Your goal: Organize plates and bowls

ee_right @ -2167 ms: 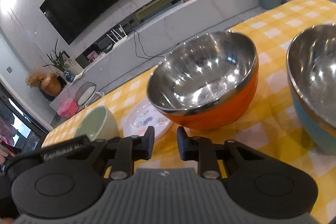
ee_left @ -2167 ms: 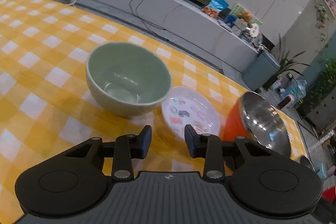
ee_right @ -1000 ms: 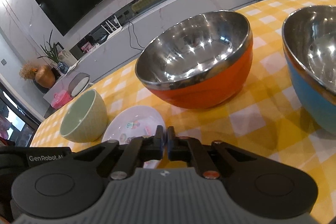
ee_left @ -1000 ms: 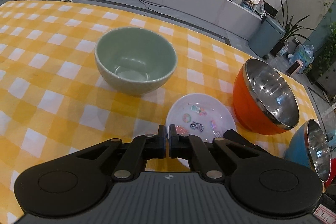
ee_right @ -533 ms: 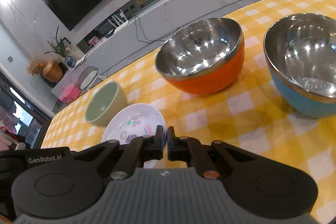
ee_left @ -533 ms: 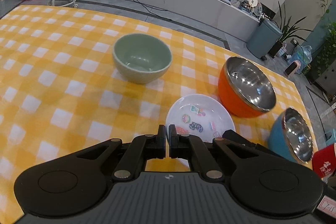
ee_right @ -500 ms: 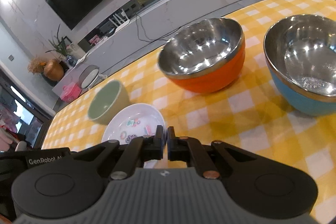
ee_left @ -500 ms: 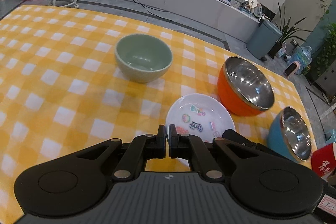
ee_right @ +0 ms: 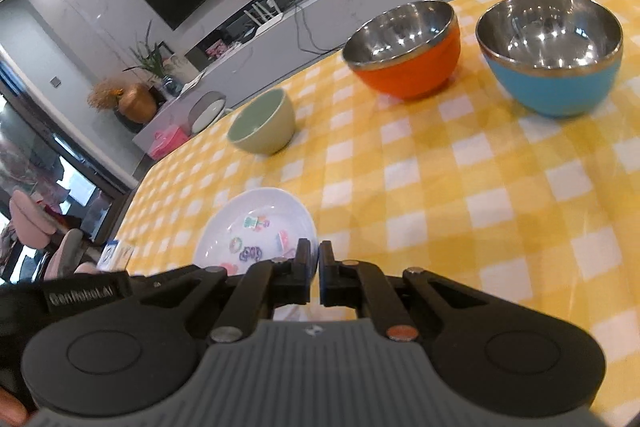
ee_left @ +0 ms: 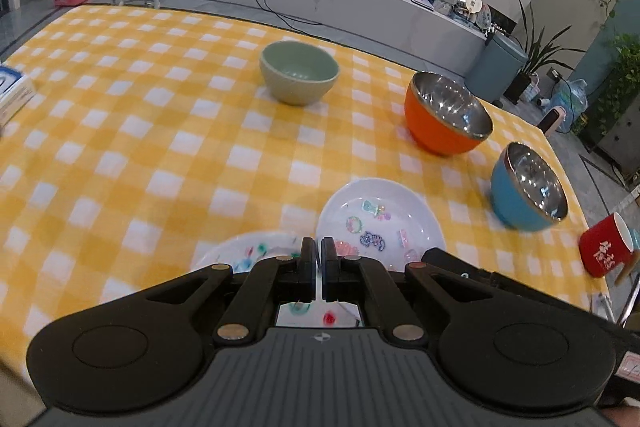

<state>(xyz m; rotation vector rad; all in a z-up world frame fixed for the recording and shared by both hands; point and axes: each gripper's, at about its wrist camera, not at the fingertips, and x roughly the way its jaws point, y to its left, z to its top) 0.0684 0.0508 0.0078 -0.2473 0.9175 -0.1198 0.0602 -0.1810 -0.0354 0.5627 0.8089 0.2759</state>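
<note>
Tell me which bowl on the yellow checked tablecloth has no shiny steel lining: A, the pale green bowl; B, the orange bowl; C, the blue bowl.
A: the pale green bowl is matte green inside as well as out, while the orange bowl and the blue bowl both show mirror-like steel interiors on the yellow checked tablecloth.

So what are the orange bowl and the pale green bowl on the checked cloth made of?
The orange bowl looks like stainless steel inside, mirror-bright with sharp light glints, under a smooth orange outer coat, perhaps paint or plastic. The pale green bowl looks like glazed ceramic: thick rim, soft even sheen, though melamine is possible.
</note>
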